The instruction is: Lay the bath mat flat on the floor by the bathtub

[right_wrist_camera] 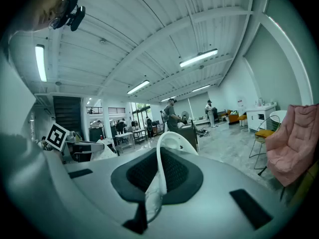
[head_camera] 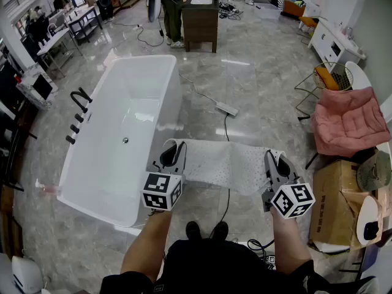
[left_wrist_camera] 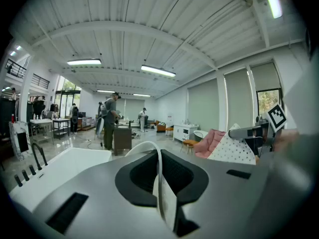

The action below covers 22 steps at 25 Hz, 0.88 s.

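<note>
The white perforated bath mat (head_camera: 226, 164) hangs stretched in the air between my two grippers, just right of the white bathtub (head_camera: 122, 133). My left gripper (head_camera: 173, 155) is shut on the mat's left end, and my right gripper (head_camera: 274, 164) is shut on its right end. In the left gripper view the mat's edge (left_wrist_camera: 160, 183) runs pinched between the jaws of the left gripper (left_wrist_camera: 158, 158). The right gripper view shows the same pinch: the mat's edge (right_wrist_camera: 158, 178) curls up out of the right gripper (right_wrist_camera: 162, 156). The floor below the mat is bare grey marble.
A black cable with a power strip (head_camera: 226, 109) crosses the floor beyond the mat. A pink chair (head_camera: 346, 121) and a cardboard box (head_camera: 334, 201) stand at the right. A dark cabinet (head_camera: 201, 20) with a person (head_camera: 173, 11) beside it is far back. My feet (head_camera: 206, 229) are under the mat's near edge.
</note>
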Available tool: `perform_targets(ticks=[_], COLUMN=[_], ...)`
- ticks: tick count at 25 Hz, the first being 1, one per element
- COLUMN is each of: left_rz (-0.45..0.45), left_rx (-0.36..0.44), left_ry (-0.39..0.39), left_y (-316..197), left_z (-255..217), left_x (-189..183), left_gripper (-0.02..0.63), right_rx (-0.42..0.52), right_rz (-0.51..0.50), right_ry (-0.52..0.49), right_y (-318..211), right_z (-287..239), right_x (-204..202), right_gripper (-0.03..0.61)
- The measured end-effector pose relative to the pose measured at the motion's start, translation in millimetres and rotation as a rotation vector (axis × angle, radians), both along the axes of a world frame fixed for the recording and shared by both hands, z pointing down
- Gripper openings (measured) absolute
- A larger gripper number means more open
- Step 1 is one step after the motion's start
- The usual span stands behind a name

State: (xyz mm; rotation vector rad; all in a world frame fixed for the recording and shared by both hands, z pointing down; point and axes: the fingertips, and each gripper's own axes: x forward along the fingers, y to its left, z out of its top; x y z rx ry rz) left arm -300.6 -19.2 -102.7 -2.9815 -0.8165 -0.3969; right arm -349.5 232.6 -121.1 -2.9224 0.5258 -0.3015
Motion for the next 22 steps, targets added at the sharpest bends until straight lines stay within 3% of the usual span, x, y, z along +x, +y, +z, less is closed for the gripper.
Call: perform_targets(ticks=[13, 22], left_rz=[-0.014, -0.001], left_rx=[-0.008, 0.021], left_ry=[-0.049, -0.087], left_y=[25.8, 67.2], left_z=[26.7, 44.4], left_x=[-8.7, -17.2], left_gripper=[0.023, 0.023], right_rx=[0.029, 0.103], right_rz=[-0.006, -0.03], right_ry=[-0.041, -0.086], right_y=[22.7, 53.0], right_z=[22.3, 52.1], right_x=[-6.2, -14.4], right_gripper=[0.021, 0.021])
